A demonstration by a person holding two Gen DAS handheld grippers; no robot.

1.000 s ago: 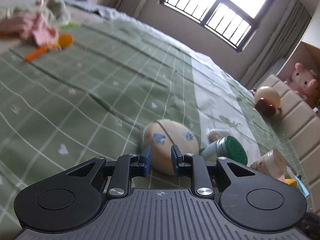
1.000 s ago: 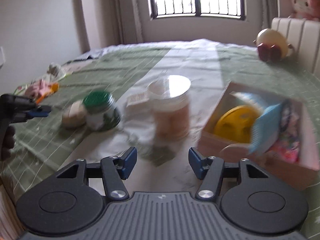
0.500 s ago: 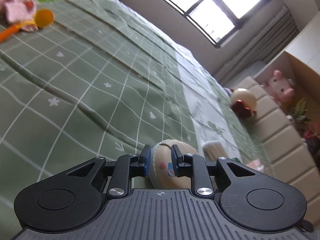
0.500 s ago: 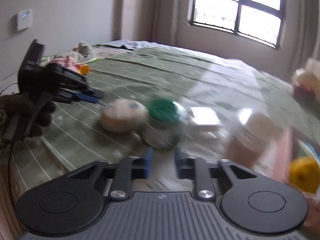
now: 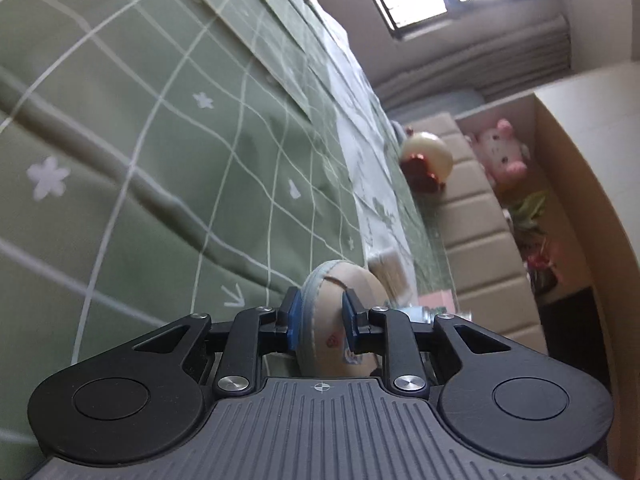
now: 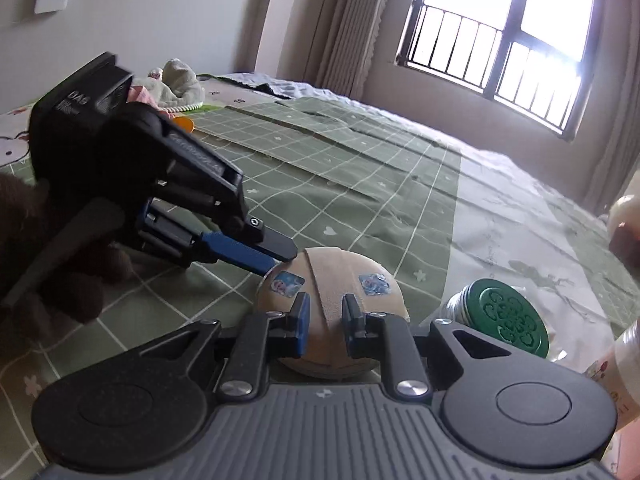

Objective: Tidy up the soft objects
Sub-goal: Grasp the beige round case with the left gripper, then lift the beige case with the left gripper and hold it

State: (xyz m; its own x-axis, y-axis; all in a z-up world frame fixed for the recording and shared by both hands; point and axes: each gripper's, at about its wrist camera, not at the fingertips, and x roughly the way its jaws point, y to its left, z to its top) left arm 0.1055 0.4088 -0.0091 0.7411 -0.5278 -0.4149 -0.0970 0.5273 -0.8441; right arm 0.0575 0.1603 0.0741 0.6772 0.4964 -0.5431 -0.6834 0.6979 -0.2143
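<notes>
A beige soft ball (image 6: 336, 280) with small blue stickers lies on the green checked bedspread (image 6: 360, 168). My left gripper (image 5: 321, 318) is shut on the ball (image 5: 332, 320), pinching its edge; it also shows from the side in the right wrist view (image 6: 276, 254), tips on the ball's left top. My right gripper (image 6: 323, 322) has its narrow jaws at the ball's near side, around its raised seam. I cannot tell whether they press it.
A jar with a green lid (image 6: 508, 318) lies right of the ball. A cream round plush (image 5: 428, 158) and a pink plush (image 5: 500, 152) sit by the beige headboard (image 5: 480, 248). Pink and grey soft toys (image 6: 176, 84) lie at the far left.
My left gripper has tilted and closed in on the ball, which now sits between its fingers. My right gripper swung left from the jars, narrowed its jaws and came up to the ball.
</notes>
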